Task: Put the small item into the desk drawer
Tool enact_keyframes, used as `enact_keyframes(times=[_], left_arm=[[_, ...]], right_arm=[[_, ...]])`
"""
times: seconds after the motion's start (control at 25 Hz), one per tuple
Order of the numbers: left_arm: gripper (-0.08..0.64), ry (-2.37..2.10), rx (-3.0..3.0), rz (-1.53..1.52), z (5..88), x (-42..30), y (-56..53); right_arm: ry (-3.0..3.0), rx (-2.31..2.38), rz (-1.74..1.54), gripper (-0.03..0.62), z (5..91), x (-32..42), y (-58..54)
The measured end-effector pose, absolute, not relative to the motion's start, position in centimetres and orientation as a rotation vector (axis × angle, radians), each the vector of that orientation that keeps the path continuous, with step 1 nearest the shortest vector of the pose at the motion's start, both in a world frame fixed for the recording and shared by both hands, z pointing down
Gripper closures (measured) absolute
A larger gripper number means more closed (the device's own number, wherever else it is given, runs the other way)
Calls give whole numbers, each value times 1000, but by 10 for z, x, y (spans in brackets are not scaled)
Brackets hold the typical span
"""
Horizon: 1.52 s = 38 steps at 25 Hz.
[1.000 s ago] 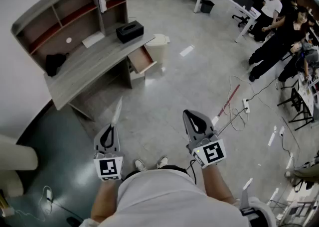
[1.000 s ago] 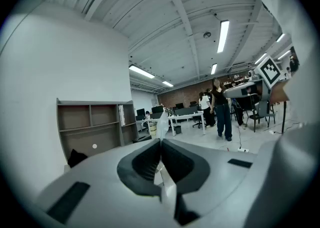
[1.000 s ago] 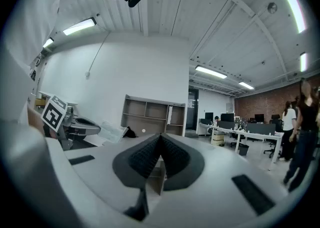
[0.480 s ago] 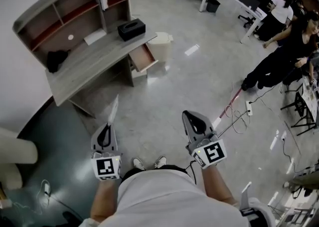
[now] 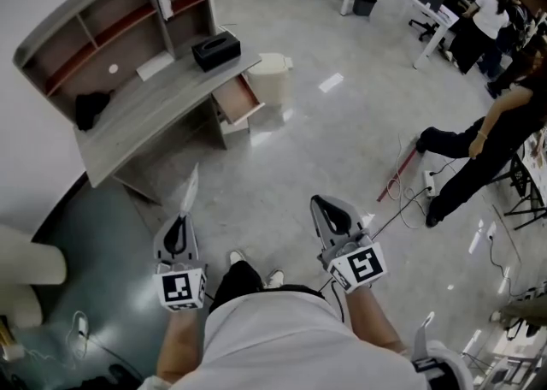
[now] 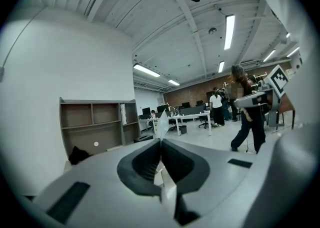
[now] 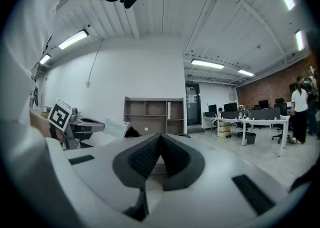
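Left gripper [image 5: 183,221] jaws clamped on the small item [image 5: 190,191], a thin pale packet sticking out past the tips toward 12 o'clock. Right gripper [image 5: 318,203] jaws closed, nothing between them. Desk [image 5: 128,119] sits at 11 o'clock, well apart from both. Its drawer [image 5: 238,98] is pulled open at the desk's 3 o'clock end.

Your left fingers [image 6: 142,164] cover most of the thin pale item [image 6: 160,129]; only its tip shows. The drawer [image 5: 238,99] is too small to show its inside. The dark lump [image 5: 91,109] on the worktop [image 5: 162,102] cannot be identified. The right edge crops a person [image 5: 491,136].
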State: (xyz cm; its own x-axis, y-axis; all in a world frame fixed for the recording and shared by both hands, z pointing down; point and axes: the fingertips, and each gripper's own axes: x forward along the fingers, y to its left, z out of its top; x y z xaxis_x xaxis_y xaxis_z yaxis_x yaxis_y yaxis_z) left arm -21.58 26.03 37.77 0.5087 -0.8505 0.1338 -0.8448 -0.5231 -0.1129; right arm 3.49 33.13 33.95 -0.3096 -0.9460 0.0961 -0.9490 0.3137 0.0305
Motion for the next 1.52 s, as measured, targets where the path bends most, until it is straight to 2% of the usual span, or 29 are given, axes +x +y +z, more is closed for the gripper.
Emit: enact_keyframes(times=[0.4,1.0,1.52], left_arm=[[538,1466,-2781,-279,411,-181,188],[538,1301,-2952,-208,422,-130,-5],[538,1147,-2994,-273,418,-76,-47]], right_arm=[[-2405,1769,124,569,366,50,278],[-2342,1740,53,569,336,52,88],[-2321,1850,111,569,339,97,43]])
